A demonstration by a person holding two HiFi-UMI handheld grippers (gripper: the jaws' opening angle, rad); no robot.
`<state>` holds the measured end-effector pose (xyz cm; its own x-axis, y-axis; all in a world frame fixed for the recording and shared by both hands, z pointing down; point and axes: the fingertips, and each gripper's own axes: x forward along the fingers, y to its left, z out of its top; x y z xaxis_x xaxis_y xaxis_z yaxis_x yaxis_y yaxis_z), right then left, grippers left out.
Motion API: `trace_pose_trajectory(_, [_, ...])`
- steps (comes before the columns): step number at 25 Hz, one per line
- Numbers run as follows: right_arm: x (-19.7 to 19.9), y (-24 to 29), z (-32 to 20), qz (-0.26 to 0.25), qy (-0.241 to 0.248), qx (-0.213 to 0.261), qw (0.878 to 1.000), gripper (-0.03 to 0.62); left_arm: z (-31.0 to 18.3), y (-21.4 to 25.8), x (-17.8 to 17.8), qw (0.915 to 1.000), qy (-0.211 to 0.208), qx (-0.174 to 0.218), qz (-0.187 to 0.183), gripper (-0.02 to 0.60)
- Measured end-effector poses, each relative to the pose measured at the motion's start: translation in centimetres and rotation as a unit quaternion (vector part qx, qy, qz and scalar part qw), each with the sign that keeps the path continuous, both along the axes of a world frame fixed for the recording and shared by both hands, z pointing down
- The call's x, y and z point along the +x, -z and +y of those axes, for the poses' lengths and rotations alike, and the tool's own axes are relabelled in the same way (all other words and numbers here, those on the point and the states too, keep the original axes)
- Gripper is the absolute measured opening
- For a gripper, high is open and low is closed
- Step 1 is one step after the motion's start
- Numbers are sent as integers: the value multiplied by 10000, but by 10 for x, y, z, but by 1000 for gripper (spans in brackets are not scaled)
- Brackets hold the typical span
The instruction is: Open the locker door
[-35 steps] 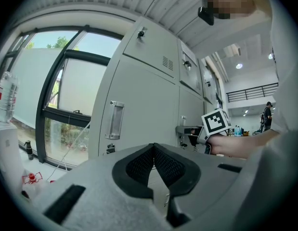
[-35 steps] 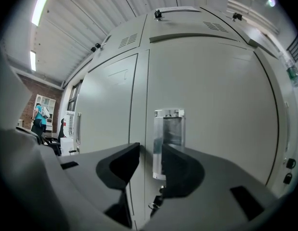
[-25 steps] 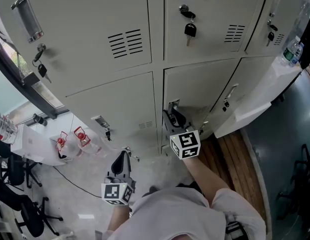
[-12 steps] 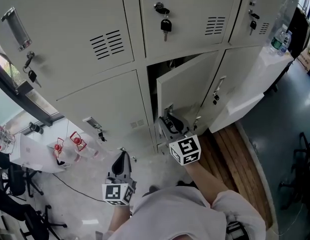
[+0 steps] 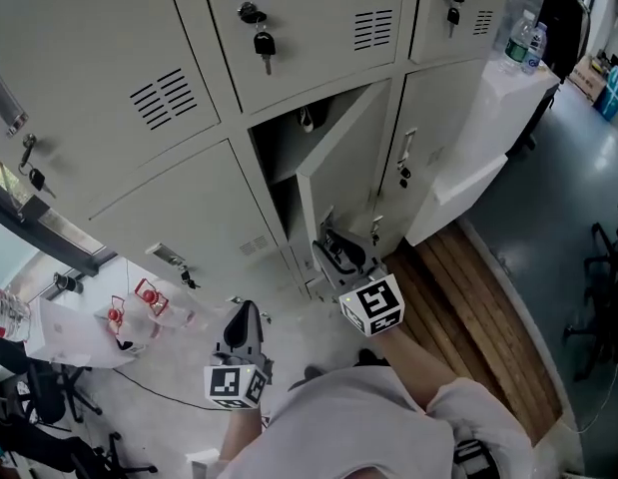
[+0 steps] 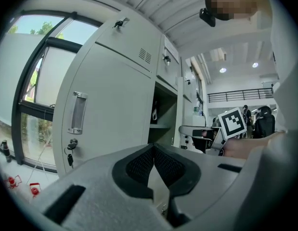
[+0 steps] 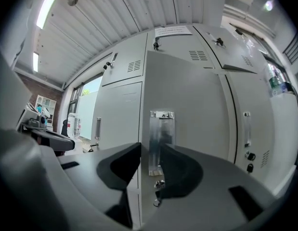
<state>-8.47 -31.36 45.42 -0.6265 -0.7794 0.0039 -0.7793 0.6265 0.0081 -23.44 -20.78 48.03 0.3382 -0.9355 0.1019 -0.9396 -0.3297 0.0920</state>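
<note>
the right gripper point(image 7: 149, 154) has its jaws opening, apart with the metal handle point(image 7: 161, 134) between them, at the free edge of the locker door point(image 7: 192, 100), which stands ajar at its 12 o'clock. the left gripper point(image 6: 153, 153), at the right one's 8 o'clock in the head view, has its jaws together on nothing.

Head view from overhead, right gripper view close-up, both on locker door point(image 5: 340, 173)
</note>
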Motion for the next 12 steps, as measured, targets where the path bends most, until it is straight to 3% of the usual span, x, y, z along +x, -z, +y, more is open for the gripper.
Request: trace_pose_trajectory(12, [55, -1, 34, -37, -640, -39, 9979, 127, -7, -5, 43, 9964, -845, -47, -5, 3])
